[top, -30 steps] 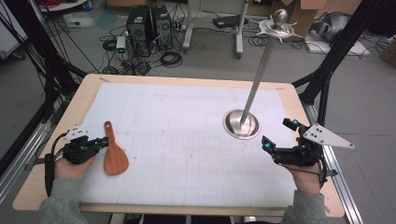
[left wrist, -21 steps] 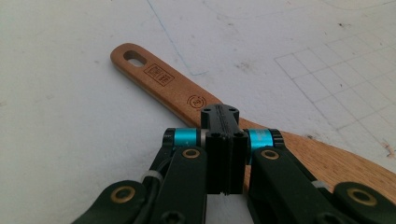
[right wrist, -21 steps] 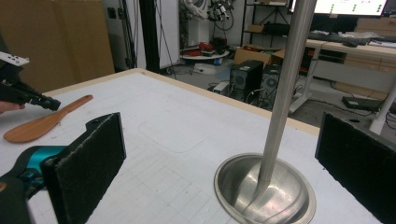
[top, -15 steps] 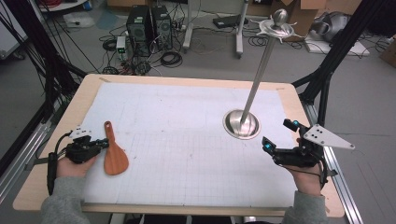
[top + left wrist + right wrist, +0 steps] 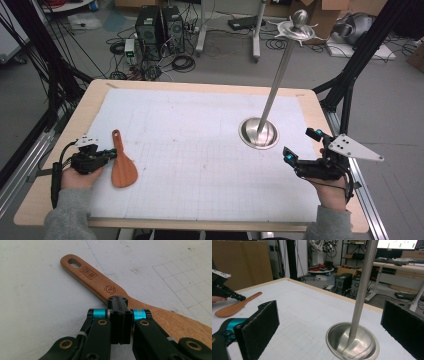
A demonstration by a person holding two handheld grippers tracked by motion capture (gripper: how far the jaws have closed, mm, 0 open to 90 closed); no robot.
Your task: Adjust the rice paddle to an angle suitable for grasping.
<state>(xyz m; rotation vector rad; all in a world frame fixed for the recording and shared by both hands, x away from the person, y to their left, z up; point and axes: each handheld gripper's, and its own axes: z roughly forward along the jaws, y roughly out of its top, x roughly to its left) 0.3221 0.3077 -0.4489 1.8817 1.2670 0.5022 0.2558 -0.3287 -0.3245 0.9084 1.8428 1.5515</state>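
A wooden spatula (image 5: pixel 121 165) lies flat on the white mat at the left, handle pointing away from me. My left gripper (image 5: pixel 106 156) is shut, its tips at the spatula's neck (image 5: pixel 110 290) with nothing between the pads; whether they touch the wood I cannot tell. At the right, my right gripper (image 5: pixel 300 146) stands wide open beside the round base of a steel stand (image 5: pixel 258 133). In the right gripper view the stand's pole (image 5: pixel 364 285) rises between the two pads (image 5: pixel 259 325), some way ahead of them, and the spatula (image 5: pixel 234 306) and left gripper (image 5: pixel 227 293) lie far off.
The white gridded mat (image 5: pixel 200 150) covers most of the wooden table (image 5: pixel 210 86). The stand's tall pole leans up to a disc and ball top (image 5: pixel 299 22). Black frame legs (image 5: pixel 350 75) flank the table; computers and cables sit on the floor behind.
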